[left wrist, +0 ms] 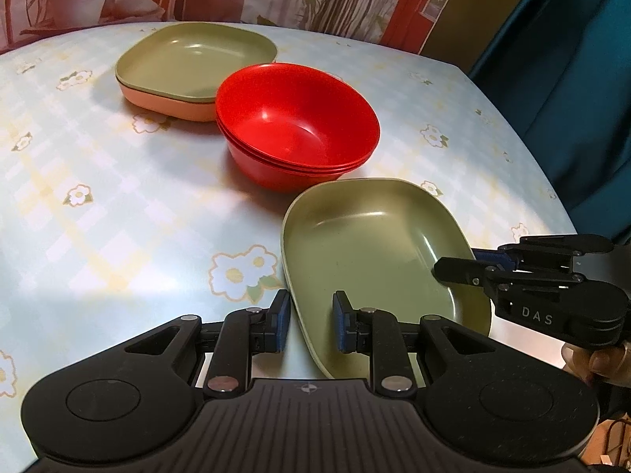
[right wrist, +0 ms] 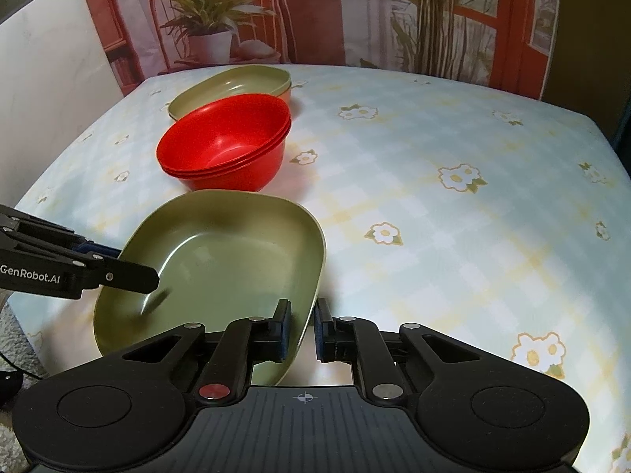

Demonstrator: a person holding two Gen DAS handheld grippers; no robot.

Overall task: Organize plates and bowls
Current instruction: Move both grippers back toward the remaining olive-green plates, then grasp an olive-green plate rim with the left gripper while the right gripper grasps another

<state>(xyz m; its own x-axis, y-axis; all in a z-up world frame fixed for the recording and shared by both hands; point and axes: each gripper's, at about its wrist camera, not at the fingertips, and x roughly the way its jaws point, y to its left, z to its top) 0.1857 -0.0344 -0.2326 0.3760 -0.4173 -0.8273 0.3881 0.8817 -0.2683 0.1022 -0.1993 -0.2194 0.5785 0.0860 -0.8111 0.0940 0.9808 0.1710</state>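
Near plate: olive-green, rounded-rectangular, shallow plastic plate (left wrist: pixel 366 244) (right wrist: pixel 221 252), at the near edge of the table, just in front of the bowl stack.
Left gripper (left wrist: pixel 311 321) (right wrist: pixel 152 278): fingers parted, straddling the near plate's left rim, one inside and one outside; whether the pads press the rim cannot be told.
Right gripper (right wrist: pixel 303 325) (left wrist: pixel 439 270): fingers narrowly parted, straddling the opposite rim of the same plate; contact cannot be told.
Bowl stack: three nested glossy red round plastic bowls (left wrist: pixel 295 126) (right wrist: pixel 224 142), upright, mid-table, between the near plate and the plate stack.
Plate stack: a second olive-green plate (left wrist: pixel 197 57) (right wrist: pixel 232 84) nested on an orange plate (left wrist: pixel 165 106), at the far side, just behind the bowls.
Surface: table under a pale blue checked cloth with white flowers (left wrist: pixel 98 181) (right wrist: pixel 434 197).
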